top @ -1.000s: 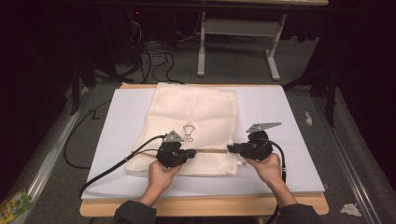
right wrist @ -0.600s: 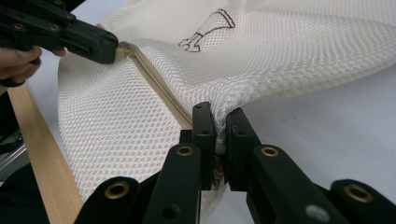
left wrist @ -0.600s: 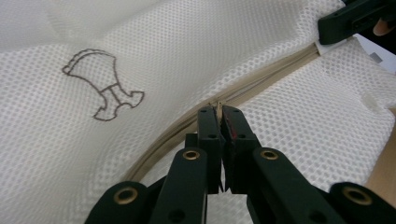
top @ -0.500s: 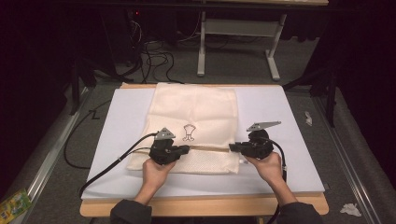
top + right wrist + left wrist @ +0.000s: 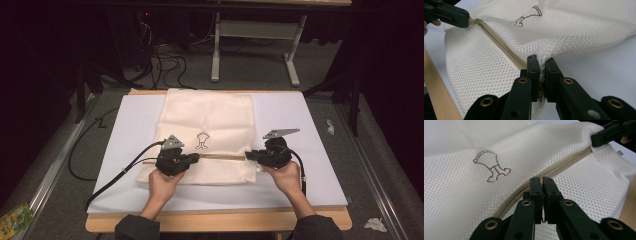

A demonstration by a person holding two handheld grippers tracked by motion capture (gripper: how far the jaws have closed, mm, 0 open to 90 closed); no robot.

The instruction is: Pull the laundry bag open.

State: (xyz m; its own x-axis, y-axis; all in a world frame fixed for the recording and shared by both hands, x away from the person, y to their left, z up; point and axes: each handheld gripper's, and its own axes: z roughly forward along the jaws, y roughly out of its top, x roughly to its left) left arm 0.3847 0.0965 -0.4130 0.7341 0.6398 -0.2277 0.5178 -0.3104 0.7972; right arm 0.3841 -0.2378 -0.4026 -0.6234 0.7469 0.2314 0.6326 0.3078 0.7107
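A cream mesh bag [image 5: 210,115] with a small brown printed figure [image 5: 201,140] lies flat on a white mat [image 5: 310,130]. A beige zipper [image 5: 222,156] runs across the bag near its front edge. My left gripper [image 5: 196,157] is shut on the zipper pull, seen in the left gripper view [image 5: 541,181] on the zipper line [image 5: 564,162]. My right gripper [image 5: 248,157] is shut on the bag's right edge at the zipper's end, where the mesh bunches between its jaws [image 5: 541,62]. In the right gripper view the left gripper [image 5: 467,22] holds a beige tab at the zipper's [image 5: 499,45] far end.
The mat covers a wooden table whose front edge [image 5: 215,220] lies by the person's sleeves. Each gripper trails a black cable [image 5: 115,177]. Behind the table are a white metal stand [image 5: 255,45] and loose cables on the floor. Bits of litter [image 5: 375,224] lie on the floor at right.
My left gripper has moved a little to the left along the zipper line. The right gripper has stayed put on the bag's edge.
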